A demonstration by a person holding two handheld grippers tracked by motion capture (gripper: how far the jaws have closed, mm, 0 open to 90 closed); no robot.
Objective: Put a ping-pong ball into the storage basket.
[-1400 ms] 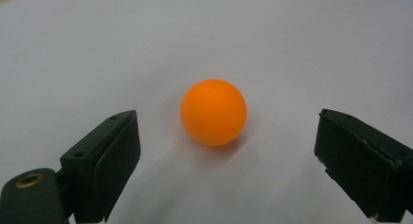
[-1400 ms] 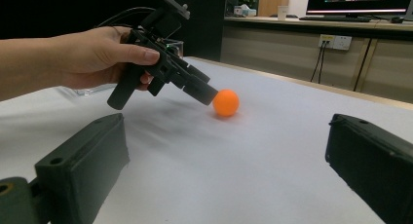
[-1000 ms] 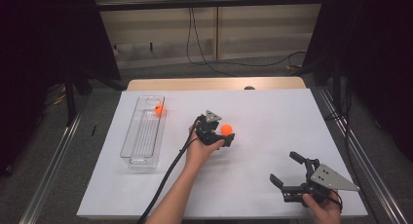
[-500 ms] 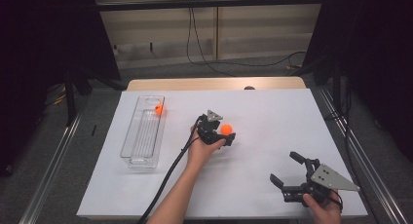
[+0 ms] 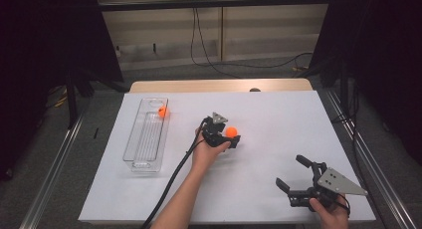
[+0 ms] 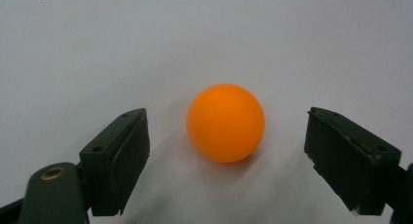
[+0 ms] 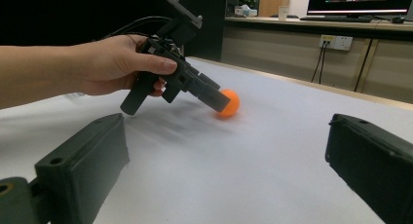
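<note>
Light even, from overhead; white table surface bright, room beyond table's edges dim, black at both sides in high view. High view sharp, slightly grainy. Left gripper view: orange ball crisp, soft highlight on top, faint diffuse shadow beneath on surface; corners slightly darker. Right gripper view: near jaws blurred, hand sharp, soft smeared shadows on surface beneath it.

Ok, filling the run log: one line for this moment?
left gripper: closing around orange ball, no contact | right gripper: open, idle
</note>
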